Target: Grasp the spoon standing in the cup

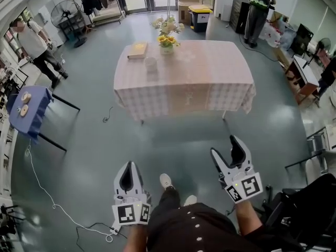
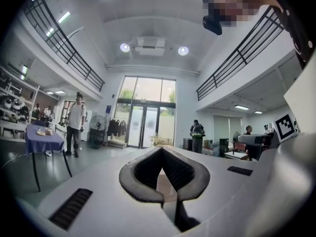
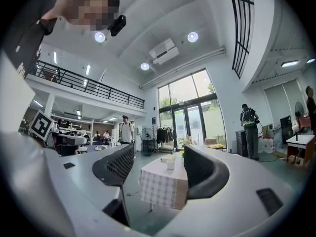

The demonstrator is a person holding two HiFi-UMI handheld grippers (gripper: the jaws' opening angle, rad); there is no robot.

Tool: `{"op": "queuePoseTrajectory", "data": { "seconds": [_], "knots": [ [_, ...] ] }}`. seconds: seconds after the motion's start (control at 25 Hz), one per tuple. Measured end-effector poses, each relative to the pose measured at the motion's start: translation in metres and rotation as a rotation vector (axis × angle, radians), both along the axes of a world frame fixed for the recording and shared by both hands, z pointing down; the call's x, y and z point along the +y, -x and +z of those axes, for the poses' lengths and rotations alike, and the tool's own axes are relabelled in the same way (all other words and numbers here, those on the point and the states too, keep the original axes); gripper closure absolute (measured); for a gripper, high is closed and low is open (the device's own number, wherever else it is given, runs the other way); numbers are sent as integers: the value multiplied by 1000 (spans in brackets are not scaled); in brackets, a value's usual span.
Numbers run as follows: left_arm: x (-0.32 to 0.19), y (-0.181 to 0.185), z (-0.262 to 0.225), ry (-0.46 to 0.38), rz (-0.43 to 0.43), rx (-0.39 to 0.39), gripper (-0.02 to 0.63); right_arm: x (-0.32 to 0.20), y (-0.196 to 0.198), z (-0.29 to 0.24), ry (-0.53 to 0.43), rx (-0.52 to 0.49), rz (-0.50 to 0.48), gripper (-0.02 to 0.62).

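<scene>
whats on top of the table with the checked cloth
A white cup, a flat tan box and a vase of flowers. The cloth hides the tabletop itself; the cup's inside is too small to tell.

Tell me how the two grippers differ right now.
The left gripper has its jaws closed together; the right gripper has them spread apart. The left gripper is held further back; the right gripper reaches further toward the table. Both are white, carry a marker cube and hold nothing.

Bright, even ceiling-spot and window light; fisheye bending, dark vignetted corners, sharp focus.
</scene>
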State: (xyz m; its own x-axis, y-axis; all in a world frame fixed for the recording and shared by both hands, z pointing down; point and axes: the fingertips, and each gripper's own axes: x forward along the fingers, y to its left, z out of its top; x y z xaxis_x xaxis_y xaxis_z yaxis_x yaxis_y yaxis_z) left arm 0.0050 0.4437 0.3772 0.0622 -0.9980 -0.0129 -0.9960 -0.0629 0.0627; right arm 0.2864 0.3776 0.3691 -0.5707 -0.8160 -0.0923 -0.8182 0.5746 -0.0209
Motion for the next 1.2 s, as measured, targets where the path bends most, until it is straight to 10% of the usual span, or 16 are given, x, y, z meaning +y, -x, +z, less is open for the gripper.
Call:
{"op": "queuePoseTrajectory", "data": {
  "seconds": [1.2],
  "knots": [
    [-165, 107, -8, -17, 44, 28, 592, -157, 109, -10, -1, 24, 35, 293]
  ]
}}
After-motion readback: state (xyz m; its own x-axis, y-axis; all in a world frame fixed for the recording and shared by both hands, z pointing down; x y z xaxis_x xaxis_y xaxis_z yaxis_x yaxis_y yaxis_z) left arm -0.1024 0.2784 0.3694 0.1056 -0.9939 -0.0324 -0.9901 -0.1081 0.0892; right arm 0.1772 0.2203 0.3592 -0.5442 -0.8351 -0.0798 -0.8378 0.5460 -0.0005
